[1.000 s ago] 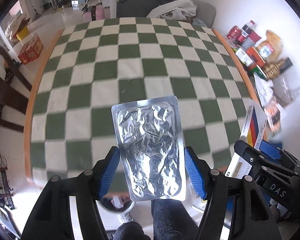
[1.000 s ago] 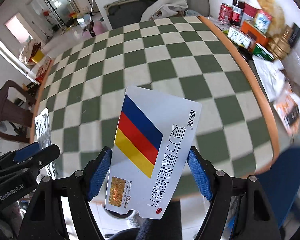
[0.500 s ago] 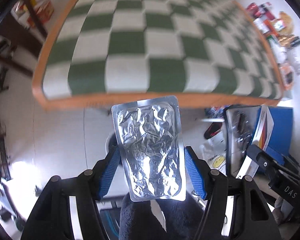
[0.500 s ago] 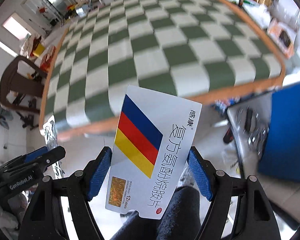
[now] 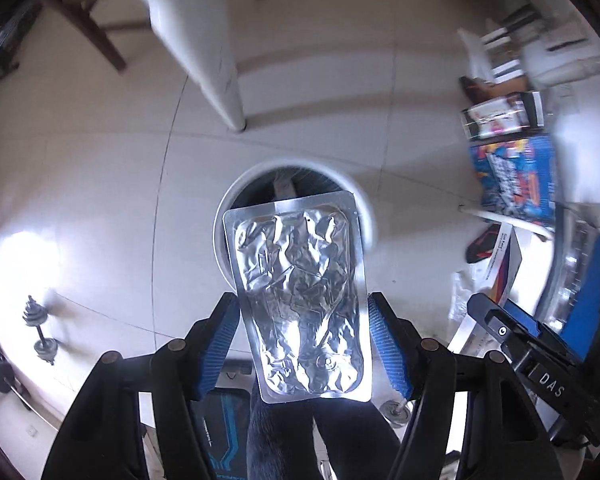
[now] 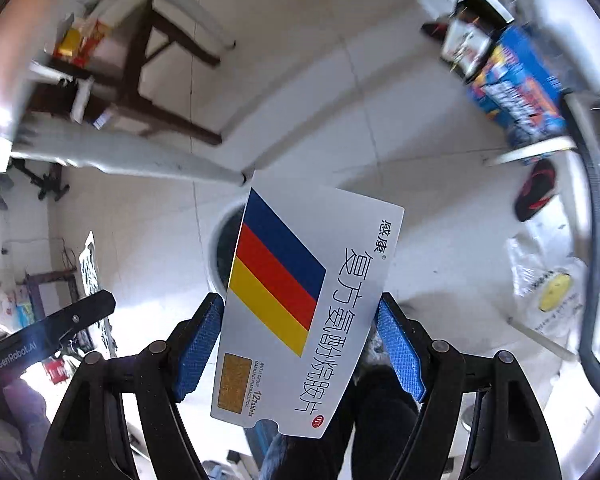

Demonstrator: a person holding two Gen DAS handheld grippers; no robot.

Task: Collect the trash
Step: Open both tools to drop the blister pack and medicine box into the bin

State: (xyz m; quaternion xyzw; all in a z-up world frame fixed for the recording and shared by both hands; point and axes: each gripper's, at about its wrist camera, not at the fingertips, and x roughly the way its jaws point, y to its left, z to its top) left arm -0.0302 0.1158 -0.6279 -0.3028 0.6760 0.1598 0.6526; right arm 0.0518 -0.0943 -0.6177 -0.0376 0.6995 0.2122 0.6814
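Observation:
My left gripper (image 5: 302,308) is shut on a crumpled silver blister pack (image 5: 298,296) and holds it over a round white trash bin (image 5: 366,216) on the floor. My right gripper (image 6: 300,316) is shut on a white medicine box (image 6: 300,304) with blue, red and yellow stripes. In the right wrist view the bin (image 6: 216,248) shows just left of the box, mostly hidden behind it. The right gripper and its box (image 5: 504,260) appear at the right of the left wrist view; the left gripper (image 6: 60,328) appears at the left of the right wrist view.
White table legs (image 5: 204,40) stand beyond the bin on the pale tiled floor. A blue carton (image 5: 516,176) and other boxes lie at the right. A dumbbell (image 5: 40,328) lies at the left. A plastic bag (image 6: 548,284) and a dark chair frame (image 6: 148,80) are nearby.
Both grippers have swung down from the checkered table top to face the floor. The bin is now under the held items. Both grips are unchanged.

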